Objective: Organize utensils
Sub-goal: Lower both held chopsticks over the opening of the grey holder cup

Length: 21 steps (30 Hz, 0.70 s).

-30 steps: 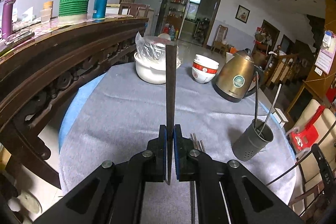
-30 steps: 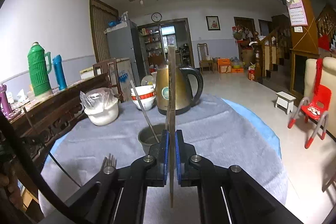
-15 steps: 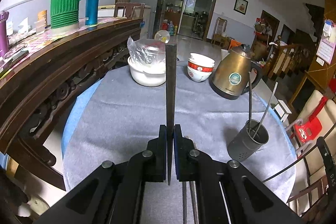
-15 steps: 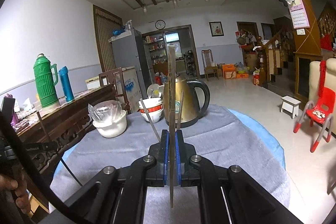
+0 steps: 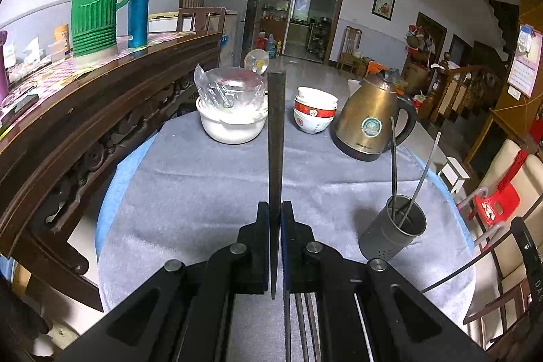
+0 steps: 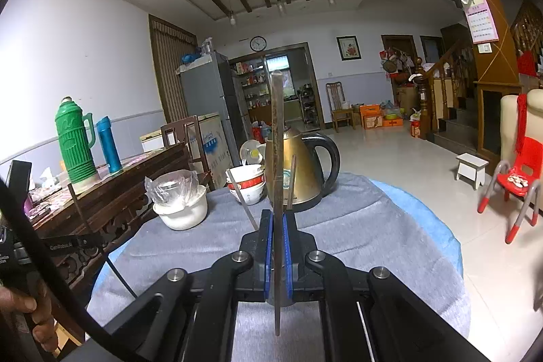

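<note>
We see 2 grippers, each clamped on 1 flat utensil: left gripper (image 5: 275, 219) pinches a dark, slim handle (image 5: 275, 138) standing upright, long axis vertical; right gripper (image 6: 277, 226) grips a worn metal handle (image 6: 277, 138), also upright. 1 grey perforated metal cup (image 5: 393, 233) on the grey cloth (image 5: 190, 192) holds 2 thin steel rods, w/ 1 brass-coloured kettle (image 5: 368, 121) behind

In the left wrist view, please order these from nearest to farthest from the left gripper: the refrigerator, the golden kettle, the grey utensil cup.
From the left gripper:
1. Grey utensil cup, on the table, to the right.
2. Golden kettle, far side of the table, right.
3. Refrigerator, beyond the table, in the background.
</note>
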### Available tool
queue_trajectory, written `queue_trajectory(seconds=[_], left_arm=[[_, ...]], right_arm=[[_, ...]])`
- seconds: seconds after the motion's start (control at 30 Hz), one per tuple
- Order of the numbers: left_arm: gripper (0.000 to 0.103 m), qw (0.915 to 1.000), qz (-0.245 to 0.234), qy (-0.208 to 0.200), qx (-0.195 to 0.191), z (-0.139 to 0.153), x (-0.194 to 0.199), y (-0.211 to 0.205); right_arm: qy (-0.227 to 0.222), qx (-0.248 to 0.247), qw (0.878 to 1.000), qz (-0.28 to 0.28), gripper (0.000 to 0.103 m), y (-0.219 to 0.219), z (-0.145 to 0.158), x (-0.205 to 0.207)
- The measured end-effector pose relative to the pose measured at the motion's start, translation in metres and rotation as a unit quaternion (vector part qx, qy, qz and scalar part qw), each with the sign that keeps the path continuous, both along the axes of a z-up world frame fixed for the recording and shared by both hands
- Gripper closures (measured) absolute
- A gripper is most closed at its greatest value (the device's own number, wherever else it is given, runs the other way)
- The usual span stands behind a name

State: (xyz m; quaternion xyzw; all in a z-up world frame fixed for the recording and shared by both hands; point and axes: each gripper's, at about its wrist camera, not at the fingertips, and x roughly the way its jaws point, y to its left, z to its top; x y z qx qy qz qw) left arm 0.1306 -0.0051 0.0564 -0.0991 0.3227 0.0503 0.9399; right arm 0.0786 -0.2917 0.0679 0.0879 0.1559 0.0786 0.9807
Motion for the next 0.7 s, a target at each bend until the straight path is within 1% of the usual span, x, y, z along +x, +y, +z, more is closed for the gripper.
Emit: queue_trajectory(seconds=[0.43,0.7], left_arm=[[0.097,0.9998,-0.016,-0.012,0.008,0.019,0.009,-0.016],[0.097,0.9995,-0.028,-0.009,0.010,0.020,0.015,-0.028]], right_arm=[[-0.006,0.005,1.000,0.003,0.097,-0.001,0.008,0.007],[-0.010,0.005,1.000,0.005,0.097,-0.001,0.013,0.012]])
